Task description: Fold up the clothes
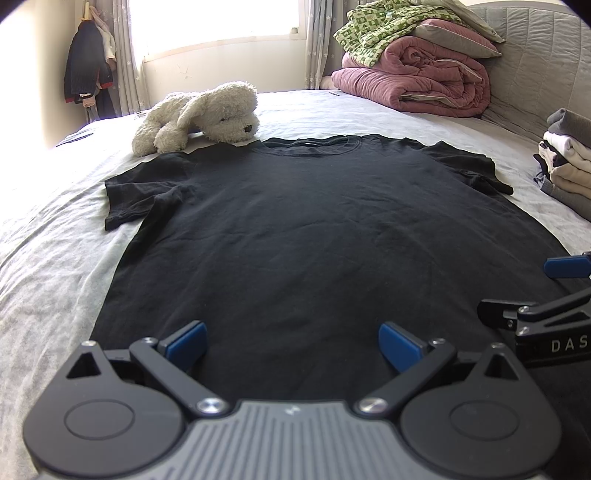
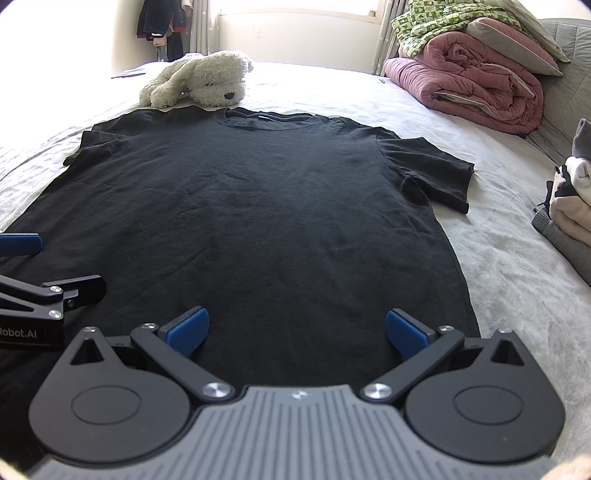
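Left gripper and right gripper are held released, side by side, over the hem of the black T-shirt spread flat on the bed

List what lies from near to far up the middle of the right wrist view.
Right gripper → black T-shirt, hem nearest, collar farthest → white plush dog → window wall.

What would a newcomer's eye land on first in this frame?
A black short-sleeved T-shirt lies spread flat across the pale grey bed, filling the middle. A fluffy white plush dog lies just beyond its collar, and both open grippers hover over the near hem.
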`<state>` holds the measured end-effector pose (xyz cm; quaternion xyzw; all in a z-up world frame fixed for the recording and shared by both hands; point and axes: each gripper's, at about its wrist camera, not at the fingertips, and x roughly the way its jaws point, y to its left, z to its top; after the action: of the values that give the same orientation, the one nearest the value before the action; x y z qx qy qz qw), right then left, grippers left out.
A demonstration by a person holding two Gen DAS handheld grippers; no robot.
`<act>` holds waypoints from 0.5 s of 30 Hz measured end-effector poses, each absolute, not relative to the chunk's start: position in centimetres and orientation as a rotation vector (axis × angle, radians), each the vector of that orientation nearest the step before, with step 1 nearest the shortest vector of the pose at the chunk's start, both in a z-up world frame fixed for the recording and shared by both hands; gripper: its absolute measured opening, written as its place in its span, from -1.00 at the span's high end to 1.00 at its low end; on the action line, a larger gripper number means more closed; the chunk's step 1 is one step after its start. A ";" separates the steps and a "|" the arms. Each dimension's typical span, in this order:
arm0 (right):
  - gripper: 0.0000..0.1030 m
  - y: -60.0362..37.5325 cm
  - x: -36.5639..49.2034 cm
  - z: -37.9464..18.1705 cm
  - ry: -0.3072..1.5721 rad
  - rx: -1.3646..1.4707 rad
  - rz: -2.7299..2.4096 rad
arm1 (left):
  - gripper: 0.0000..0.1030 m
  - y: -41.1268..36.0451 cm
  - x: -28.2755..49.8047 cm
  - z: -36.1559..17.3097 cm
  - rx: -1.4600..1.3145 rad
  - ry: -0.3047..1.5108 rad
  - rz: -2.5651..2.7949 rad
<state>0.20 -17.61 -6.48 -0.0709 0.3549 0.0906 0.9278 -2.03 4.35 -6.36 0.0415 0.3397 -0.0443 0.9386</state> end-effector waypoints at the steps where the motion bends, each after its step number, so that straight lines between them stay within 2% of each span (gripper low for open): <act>1: -1.00 -17.6 0.2 -6.4 0.731 -0.146 0.187 | -0.95 4.3 -2.1 -6.3 0.087 0.697 -0.089; 15: -1.00 -20.2 -3.5 -6.0 0.789 -0.128 0.216 | -0.96 5.3 -7.2 -6.2 0.108 0.705 -0.128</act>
<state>-3.48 -20.20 -6.03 -0.0621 0.3835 0.1051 0.9154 -7.25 5.34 -6.18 0.0528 0.3447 -0.0625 0.9351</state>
